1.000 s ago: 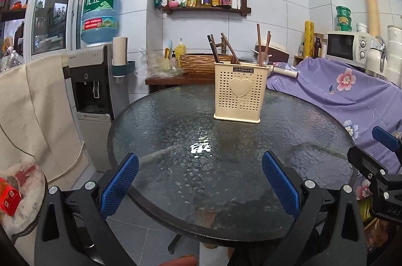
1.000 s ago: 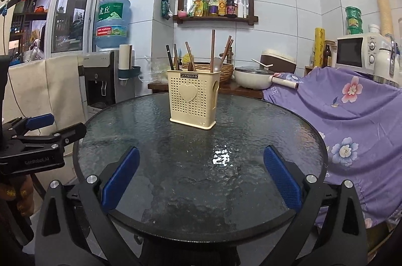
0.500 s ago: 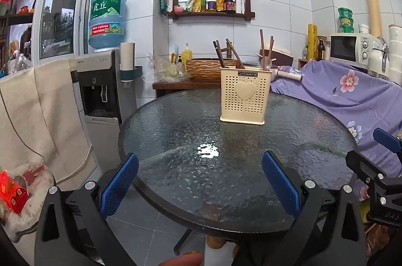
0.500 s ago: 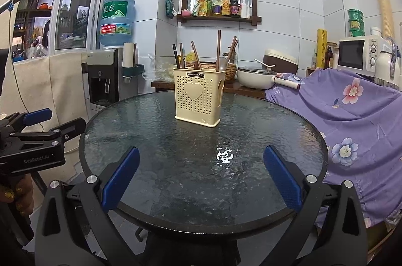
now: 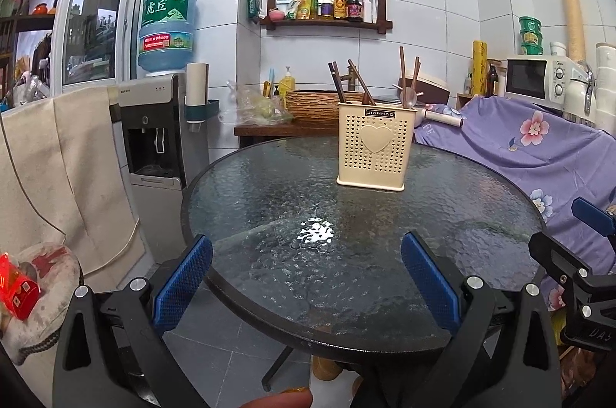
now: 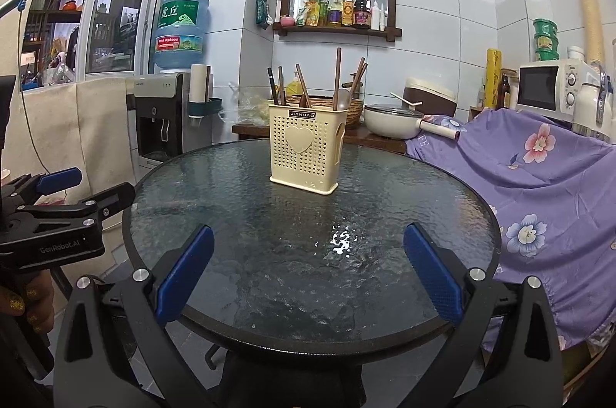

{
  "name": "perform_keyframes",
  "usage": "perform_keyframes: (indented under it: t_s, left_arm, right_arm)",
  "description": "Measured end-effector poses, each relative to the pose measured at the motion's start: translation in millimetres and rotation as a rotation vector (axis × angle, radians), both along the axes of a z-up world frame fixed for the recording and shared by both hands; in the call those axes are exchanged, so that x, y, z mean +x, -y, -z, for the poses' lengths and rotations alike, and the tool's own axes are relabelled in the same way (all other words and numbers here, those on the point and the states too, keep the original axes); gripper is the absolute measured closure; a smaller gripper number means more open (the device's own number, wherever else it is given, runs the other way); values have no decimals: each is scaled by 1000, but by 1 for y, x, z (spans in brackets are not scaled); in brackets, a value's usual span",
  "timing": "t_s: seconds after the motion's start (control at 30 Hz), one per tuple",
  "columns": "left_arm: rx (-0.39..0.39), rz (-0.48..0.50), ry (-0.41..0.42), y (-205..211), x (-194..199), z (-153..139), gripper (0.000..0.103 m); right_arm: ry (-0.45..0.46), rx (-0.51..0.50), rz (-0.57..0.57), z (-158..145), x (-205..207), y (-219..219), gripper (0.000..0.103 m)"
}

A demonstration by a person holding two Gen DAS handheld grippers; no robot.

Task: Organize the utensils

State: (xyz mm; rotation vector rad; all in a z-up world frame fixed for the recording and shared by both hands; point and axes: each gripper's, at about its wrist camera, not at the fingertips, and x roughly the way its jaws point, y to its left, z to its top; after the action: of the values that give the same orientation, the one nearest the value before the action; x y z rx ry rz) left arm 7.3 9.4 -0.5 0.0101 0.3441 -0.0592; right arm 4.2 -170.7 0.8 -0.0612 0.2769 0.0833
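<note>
A cream perforated utensil holder with a heart on its front stands upright on the round glass table. Brown chopsticks and a spoon stick up out of it. My left gripper is open, held back at the table's near edge with nothing between its blue pads. My right gripper is open too, also at the near edge and far from the holder. Each gripper shows at the side of the other's view.
A water dispenser with a blue bottle stands left of the table. A purple flowered cloth covers furniture on the right, with a microwave behind. A white pot and woven basket sit on a low shelf beyond the table.
Both grippers have drawn back from the table and risen slightly, so the holder looks smaller and farther away. Both stayed open and empty.
</note>
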Motion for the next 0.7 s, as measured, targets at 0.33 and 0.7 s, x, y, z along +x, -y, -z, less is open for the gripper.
perform_keyframes:
  t_s: [0.33, 0.7]
  left_arm:
    - [8, 7, 14, 2, -3, -3, 6]
    - [11, 5, 9, 4, -1, -3, 6]
  right_arm:
    - [10, -9, 5, -1, -5, -4, 6]
    - [-2, -6, 11, -2, -3, -3, 6]
